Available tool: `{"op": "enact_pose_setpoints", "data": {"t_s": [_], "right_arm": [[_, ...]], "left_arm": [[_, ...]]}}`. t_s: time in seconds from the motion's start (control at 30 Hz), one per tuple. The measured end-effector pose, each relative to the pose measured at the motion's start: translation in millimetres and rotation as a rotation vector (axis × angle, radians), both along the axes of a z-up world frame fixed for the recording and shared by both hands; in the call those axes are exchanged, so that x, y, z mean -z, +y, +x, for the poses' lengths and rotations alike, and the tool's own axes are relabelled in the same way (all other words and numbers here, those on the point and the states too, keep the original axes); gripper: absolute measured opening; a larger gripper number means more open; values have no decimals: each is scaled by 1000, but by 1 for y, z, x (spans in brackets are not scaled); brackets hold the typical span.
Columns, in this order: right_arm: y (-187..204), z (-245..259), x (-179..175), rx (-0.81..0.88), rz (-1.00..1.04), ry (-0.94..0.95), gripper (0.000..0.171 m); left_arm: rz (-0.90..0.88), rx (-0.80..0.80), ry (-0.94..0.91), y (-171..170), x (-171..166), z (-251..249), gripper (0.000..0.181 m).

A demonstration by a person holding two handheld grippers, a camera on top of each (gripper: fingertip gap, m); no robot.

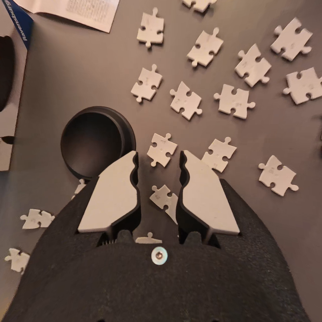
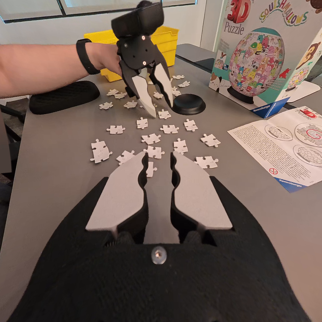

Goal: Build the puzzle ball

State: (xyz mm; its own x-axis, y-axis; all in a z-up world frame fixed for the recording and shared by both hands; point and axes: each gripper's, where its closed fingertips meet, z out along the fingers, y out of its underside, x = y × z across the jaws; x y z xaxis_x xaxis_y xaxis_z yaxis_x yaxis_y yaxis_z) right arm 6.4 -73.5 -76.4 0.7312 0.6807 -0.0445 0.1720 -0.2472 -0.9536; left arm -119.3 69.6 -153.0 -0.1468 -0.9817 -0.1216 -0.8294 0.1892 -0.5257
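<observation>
Grey table (image 2: 52, 174), box (image 2: 257, 57), leaflet (image 2: 278, 148), stand (image 2: 189, 104)

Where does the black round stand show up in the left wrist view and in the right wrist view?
Left wrist view: the black round stand sits left of centre, just beyond the left claw's left finger, which overlaps its near rim.
Right wrist view: the stand is upper centre, right of the left claw.
Shared landmark: the instruction leaflet.

Grey table in a bright office corner.
From my feed: the grey table (image 2: 52, 174) meets a pale wall (image 2: 52, 29); a dark-framed window (image 2: 104, 5) runs above.
</observation>
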Motion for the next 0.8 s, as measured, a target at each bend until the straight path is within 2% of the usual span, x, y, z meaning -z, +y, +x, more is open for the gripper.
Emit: {"op": "enact_pose_setpoints", "data": {"t_s": [0.27,0.53,0.63,0.8], "right_arm": [[-4,-8,6,-37,-14,-42,25],[-4,-8,7,-40,-14,-52,25],[-5,-9,7,-44,-12,-55,25],[-5,-10,8,-49,-13,-64,25]], "left_arm": [[-109,29,-2,-3,4,-1,37],[-125,29,-15,2,4,2,25],[-149,44,-40,-3,1,2,8],[-134,39,-27,-1,2,-2,1]]}}
